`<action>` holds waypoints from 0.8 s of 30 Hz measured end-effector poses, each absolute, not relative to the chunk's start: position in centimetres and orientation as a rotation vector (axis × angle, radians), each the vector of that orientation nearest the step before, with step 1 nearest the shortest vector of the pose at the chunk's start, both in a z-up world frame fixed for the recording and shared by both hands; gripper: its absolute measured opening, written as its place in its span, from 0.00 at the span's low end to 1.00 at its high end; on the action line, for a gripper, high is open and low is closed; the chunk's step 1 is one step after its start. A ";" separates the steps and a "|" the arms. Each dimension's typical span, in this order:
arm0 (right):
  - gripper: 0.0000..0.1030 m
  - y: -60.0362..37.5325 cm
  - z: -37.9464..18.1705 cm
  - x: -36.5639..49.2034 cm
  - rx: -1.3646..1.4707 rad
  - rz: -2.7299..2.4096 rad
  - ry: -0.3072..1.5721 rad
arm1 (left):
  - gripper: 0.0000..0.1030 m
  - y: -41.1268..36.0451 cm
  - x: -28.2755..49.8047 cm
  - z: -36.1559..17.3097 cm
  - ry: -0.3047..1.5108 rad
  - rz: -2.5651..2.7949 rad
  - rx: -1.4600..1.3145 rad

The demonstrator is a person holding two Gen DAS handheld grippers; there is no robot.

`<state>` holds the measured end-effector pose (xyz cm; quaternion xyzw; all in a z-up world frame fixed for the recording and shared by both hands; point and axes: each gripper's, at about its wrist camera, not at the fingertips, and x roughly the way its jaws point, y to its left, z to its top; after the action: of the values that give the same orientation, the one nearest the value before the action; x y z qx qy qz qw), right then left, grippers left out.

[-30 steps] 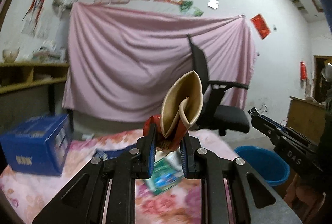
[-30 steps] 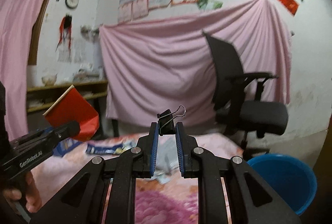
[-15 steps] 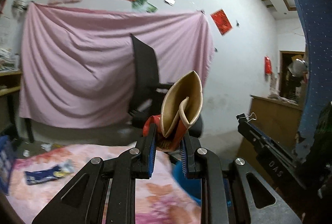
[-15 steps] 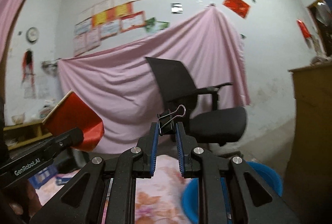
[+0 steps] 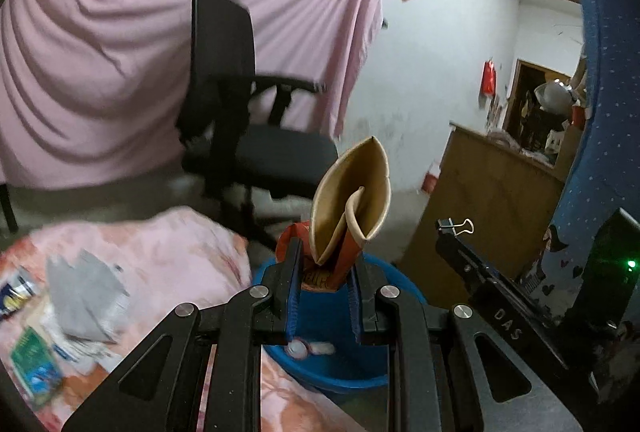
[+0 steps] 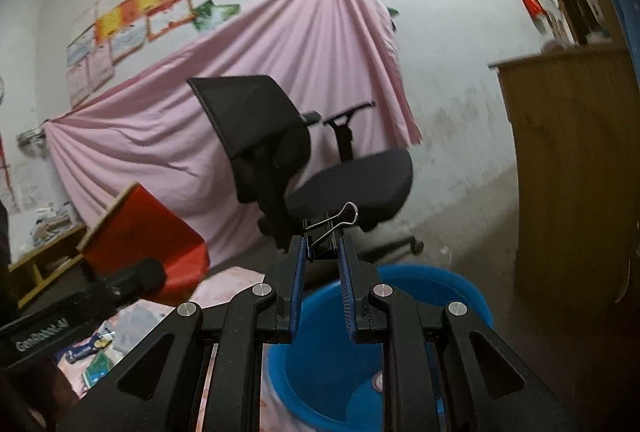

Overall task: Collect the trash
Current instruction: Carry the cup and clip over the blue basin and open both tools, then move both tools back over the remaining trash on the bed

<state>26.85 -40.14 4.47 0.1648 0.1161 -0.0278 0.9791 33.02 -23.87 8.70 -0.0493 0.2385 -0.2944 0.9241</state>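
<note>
Both grippers have swung over to the blue bucket (image 5: 340,368) since a second ago. Now the left gripper (image 5: 325,272) pinches a crumpled red paper cup (image 5: 352,200) right above the bucket. Beside it, the right gripper (image 6: 322,256) squeezes a black binder clip (image 6: 326,232) over the bucket too.
</note>
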 end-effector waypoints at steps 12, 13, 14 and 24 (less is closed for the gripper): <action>0.15 -42.2 2.7 28.0 0.399 -0.071 0.331 | 0.17 -26.0 35.9 5.1 0.706 -0.611 -0.124; 0.15 -42.3 2.6 28.1 0.402 -0.070 0.338 | 0.18 -26.2 35.9 4.9 0.717 -0.611 -0.128; 0.15 -42.3 2.6 28.2 0.406 -0.069 0.344 | 0.21 -26.2 36.1 4.8 0.729 -0.612 -0.132; 0.20 -42.5 2.5 28.1 0.420 -0.077 0.353 | 0.39 -24.6 35.9 4.9 0.716 -0.558 -0.177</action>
<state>28.11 -42.53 2.47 0.2074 0.1741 -0.0382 0.9619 35.94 -24.60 4.86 -0.0856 0.3454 -0.2693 0.8949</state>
